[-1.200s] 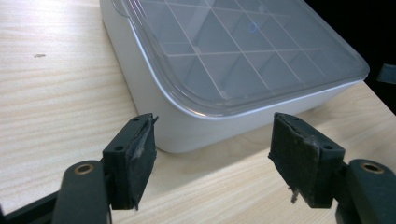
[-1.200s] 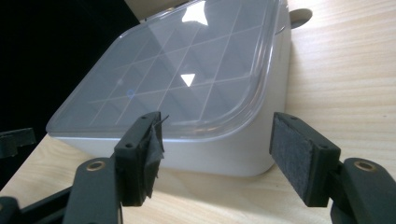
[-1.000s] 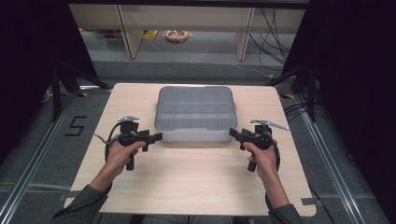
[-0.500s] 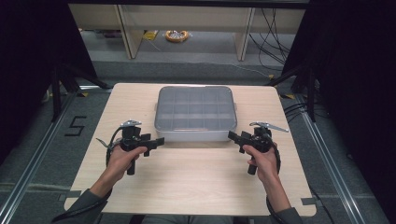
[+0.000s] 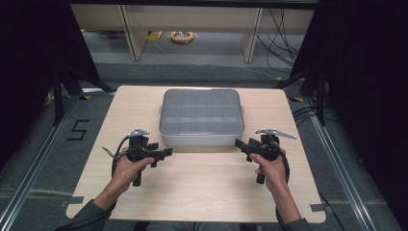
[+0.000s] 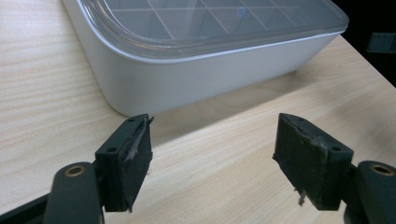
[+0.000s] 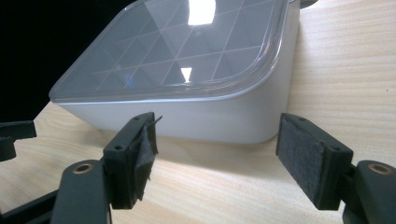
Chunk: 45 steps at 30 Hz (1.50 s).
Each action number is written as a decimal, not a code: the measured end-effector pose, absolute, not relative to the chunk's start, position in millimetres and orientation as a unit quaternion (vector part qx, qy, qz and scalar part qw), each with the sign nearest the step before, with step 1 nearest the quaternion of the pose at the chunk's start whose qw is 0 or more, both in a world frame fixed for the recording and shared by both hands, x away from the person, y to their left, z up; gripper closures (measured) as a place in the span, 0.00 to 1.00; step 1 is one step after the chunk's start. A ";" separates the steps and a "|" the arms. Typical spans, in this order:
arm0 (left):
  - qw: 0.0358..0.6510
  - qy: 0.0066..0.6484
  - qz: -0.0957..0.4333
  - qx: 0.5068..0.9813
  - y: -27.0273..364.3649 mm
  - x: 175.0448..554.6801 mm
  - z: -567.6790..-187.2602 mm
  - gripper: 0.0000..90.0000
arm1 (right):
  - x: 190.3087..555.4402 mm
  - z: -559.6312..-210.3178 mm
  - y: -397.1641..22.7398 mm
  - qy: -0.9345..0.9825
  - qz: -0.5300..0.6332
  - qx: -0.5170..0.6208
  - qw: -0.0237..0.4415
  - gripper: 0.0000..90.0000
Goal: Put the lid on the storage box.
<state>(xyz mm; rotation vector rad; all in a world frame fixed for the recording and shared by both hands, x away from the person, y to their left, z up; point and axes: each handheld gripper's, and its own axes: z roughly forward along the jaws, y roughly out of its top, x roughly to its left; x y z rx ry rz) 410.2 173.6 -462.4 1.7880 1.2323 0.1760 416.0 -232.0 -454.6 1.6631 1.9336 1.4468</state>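
A grey compartment box (image 5: 201, 118) with a clear lid stands at the middle of the wooden table (image 5: 192, 183). My left gripper (image 5: 166, 153) hovers off the box's near left corner, open and empty, pointing right. In the left gripper view the box (image 6: 196, 60) lies just beyond the parted pads (image 6: 135, 161). My right gripper (image 5: 239, 144) sits off the near right corner, open and empty, pointing left. The right gripper view shows the box (image 7: 187, 84) close ahead, its lid gridded into several compartments.
The front half of the table is bare wood. Beyond the far edge, wooden legs (image 5: 132, 33) stand on the floor with a yellow coil (image 5: 182, 36) and loose cables (image 5: 279, 29). Dark curtains flank both sides.
Both grippers have dropped back a little toward the person and away from the box's near corners. The box has not moved.
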 end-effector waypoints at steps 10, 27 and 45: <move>0.465 0.489 0.063 0.735 167.2 398.4 -465.7 0.30 | 410.4 -457.6 -232.6 0.660 0.487 0.562 0.107 0.33; 0.464 0.462 0.053 0.754 160.7 374.2 -472.5 0.30 | 387.8 -462.8 -227.8 0.681 0.480 0.544 0.103 0.31; 0.458 0.450 0.052 0.765 161.2 353.4 -479.9 0.29 | 362.4 -472.4 -222.0 0.709 0.467 0.521 0.092 0.31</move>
